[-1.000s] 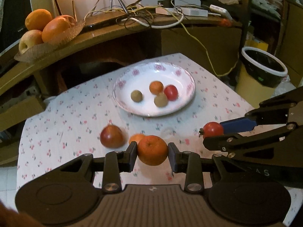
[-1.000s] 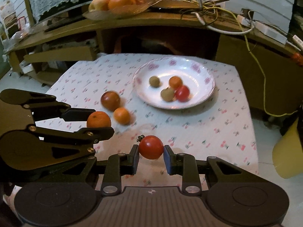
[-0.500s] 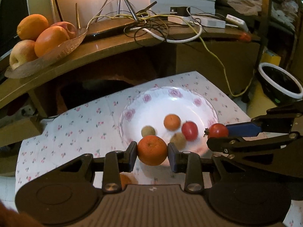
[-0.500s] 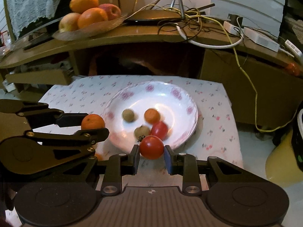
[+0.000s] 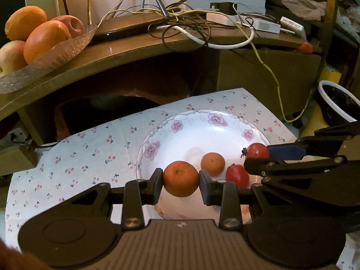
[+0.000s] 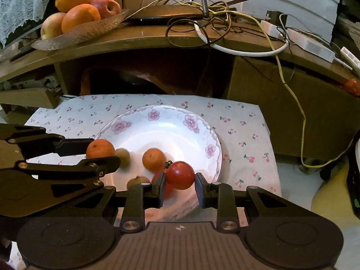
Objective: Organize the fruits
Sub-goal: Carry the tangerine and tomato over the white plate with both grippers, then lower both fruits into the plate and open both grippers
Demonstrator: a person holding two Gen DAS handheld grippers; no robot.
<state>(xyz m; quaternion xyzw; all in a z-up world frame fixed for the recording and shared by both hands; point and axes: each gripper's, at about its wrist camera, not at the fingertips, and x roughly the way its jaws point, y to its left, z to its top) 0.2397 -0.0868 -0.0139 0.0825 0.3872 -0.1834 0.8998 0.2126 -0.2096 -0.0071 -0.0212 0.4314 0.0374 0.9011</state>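
Note:
My left gripper [image 5: 181, 178] is shut on an orange [image 5: 180, 178] and holds it over the near left part of the white flowered plate [image 5: 195, 126]. My right gripper [image 6: 180, 175] is shut on a red tomato [image 6: 180, 175] over the plate's [image 6: 162, 123] near right part. On the plate lie a small orange [image 6: 154, 159], a red tomato [image 5: 237, 176] and two brownish round fruits [image 6: 123, 155]. The left gripper and its orange [image 6: 100, 148] also show at the left of the right wrist view. The held tomato [image 5: 257, 150] shows at the right of the left wrist view.
The plate sits on a cherry-print cloth [image 5: 90, 153] over a small table. Behind is a wooden shelf [image 6: 157, 38] with a fruit dish [image 5: 47, 54] of oranges and apples and tangled cables [image 5: 191, 27]. A bin [image 5: 337, 101] stands at the right.
Both grippers have moved forward with their fruit and now hang over the plate. The loose fruits on the cloth have dropped out of view.

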